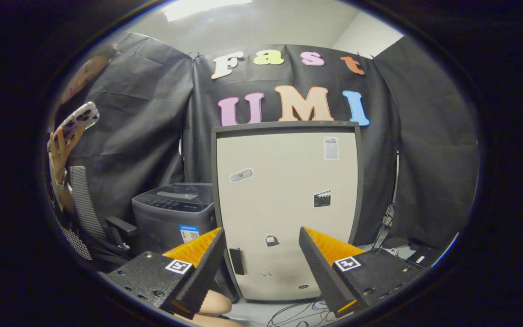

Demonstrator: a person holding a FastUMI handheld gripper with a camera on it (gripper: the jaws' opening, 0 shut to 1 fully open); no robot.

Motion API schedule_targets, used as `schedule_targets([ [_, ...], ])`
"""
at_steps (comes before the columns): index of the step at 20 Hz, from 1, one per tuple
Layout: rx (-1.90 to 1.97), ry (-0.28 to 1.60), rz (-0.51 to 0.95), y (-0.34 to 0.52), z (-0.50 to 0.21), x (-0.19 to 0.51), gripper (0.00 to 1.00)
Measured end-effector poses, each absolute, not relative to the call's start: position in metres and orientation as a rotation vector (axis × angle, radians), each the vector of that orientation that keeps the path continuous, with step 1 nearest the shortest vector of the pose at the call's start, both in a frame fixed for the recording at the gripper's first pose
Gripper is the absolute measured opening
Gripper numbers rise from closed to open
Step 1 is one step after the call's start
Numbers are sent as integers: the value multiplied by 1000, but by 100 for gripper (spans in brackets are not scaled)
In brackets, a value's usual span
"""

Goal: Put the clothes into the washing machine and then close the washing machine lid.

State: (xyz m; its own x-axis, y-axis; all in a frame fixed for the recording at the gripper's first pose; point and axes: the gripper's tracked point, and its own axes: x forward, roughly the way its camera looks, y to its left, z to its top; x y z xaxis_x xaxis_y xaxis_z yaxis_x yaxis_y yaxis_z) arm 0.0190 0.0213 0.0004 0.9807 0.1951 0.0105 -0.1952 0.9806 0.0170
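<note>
A dark grey top-loading washing machine (173,213) stands on the floor beyond my left finger, its lid down flat on top. My gripper (261,236) is open, with a wide gap between its fingertips and nothing held. It hangs well back from the machine, pointing at the cabinet beside it. No clothes are in sight.
A tall beige cabinet (288,204) with a dark frame stands straight ahead, touching the washer's right side. A person's hand (61,150) holds a phone (77,120) at the far left, by a chair (89,213). Cables (298,313) lie on the floor below the cabinet.
</note>
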Motion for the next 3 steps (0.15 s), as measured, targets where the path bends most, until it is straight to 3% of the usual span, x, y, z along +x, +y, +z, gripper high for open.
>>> schedule_targets([
  [3,18,-9,197,22,0,19,98],
])
